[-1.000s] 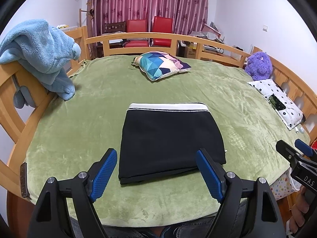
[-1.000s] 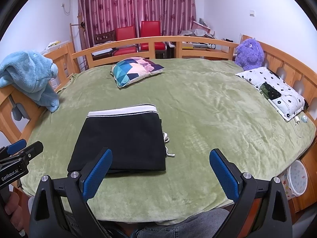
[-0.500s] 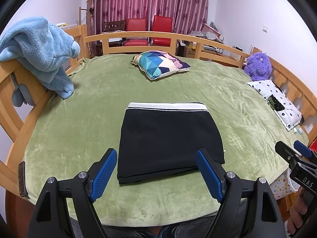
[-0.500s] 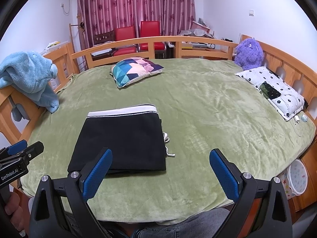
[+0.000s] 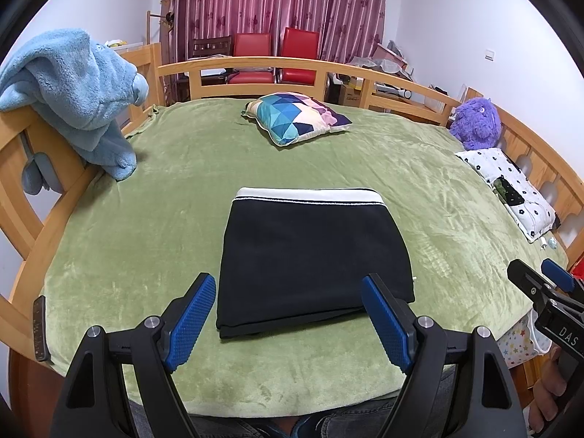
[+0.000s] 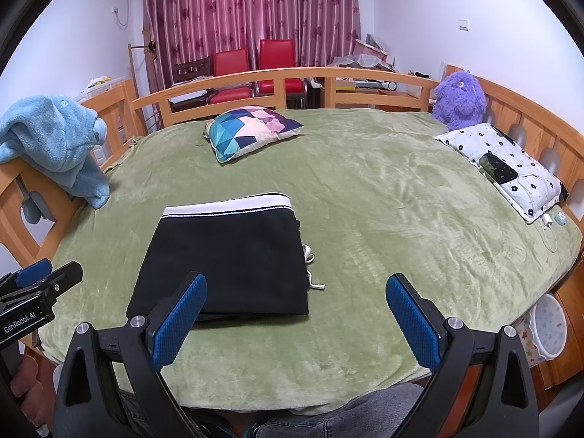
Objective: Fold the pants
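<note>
The black pants [image 5: 310, 255] lie folded into a flat rectangle on the green blanket [image 5: 146, 241], white waistband at the far edge. They also show in the right wrist view [image 6: 230, 255], with a white drawstring [image 6: 312, 273] poking out on the right side. My left gripper [image 5: 288, 314] is open and empty, held above the near edge of the pants. My right gripper [image 6: 295, 317] is open and empty, held near the bed's front edge, to the right of the pants. Neither touches the cloth.
A colourful pillow [image 5: 295, 116] lies at the back. A blue plush blanket [image 5: 73, 91] hangs on the left rail. A purple plush toy [image 6: 460, 98] and a spotted pillow [image 6: 507, 164] sit at the right. A wooden rail [image 6: 292, 76] rings the bed.
Both grippers stay open and almost still. The left wrist view has drifted slightly, and the pants have not moved.
</note>
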Demonstrator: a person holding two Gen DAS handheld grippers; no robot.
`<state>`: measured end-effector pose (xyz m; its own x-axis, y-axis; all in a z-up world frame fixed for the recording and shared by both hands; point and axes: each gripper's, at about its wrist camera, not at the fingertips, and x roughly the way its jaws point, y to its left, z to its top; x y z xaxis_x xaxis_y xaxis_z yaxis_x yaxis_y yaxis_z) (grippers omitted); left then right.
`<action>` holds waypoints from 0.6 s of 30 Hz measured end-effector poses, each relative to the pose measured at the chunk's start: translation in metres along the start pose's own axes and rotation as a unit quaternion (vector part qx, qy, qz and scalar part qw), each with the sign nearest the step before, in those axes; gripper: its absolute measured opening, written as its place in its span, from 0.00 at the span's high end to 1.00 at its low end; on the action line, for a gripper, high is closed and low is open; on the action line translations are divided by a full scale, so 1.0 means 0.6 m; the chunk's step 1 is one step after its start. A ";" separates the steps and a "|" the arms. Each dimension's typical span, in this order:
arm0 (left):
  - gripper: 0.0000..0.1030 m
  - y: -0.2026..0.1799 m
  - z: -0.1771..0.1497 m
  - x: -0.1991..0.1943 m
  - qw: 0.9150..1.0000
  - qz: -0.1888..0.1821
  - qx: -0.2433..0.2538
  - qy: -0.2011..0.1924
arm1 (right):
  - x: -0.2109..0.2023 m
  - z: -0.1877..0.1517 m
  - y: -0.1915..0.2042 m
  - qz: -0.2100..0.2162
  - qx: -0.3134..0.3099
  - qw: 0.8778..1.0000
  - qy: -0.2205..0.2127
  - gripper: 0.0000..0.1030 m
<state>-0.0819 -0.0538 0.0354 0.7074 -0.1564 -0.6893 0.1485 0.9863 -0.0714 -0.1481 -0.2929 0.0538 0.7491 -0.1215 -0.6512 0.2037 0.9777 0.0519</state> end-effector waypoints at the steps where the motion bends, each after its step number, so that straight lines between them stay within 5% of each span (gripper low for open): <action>1: 0.21 0.000 0.000 0.000 1.000 -0.001 0.001 0.000 | 0.000 0.000 0.000 0.000 0.000 1.000 0.000 0.06; 18: 0.21 0.001 -0.005 0.003 1.000 0.005 -0.002 0.000 | -0.002 0.009 0.017 -0.002 0.001 1.000 -0.004 0.06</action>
<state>-0.0826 -0.0535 0.0323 0.7088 -0.1466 -0.6900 0.1392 0.9880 -0.0670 -0.1437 -0.2839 0.0592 0.7529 -0.1273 -0.6457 0.2082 0.9768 0.0502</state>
